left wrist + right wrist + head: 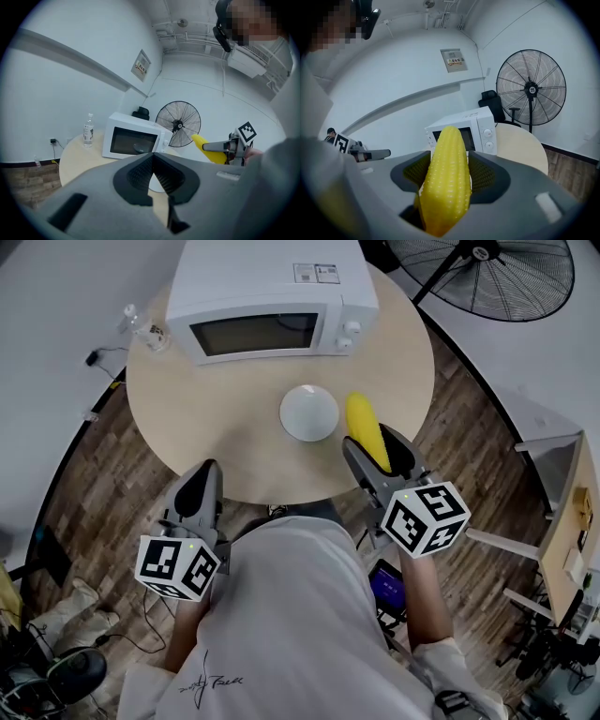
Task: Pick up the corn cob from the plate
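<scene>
Corn cob [446, 159] looked light, stiff and bumpy, likely grippy; right gripper [377, 454] pinched it mid-length, a sound hold. Left gripper [152, 176] sat pressed together, empty.

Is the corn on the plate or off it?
Off. The right gripper holds the corn cob beside the bare white plate.

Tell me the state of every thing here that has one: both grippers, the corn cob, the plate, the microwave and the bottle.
corn cob: held in the air, off the plate.
right gripper: shut on the corn cob.
left gripper: shut, empty.
plate: empty, on the table.
microwave: door closed.
bottle: upright on the table.
</scene>
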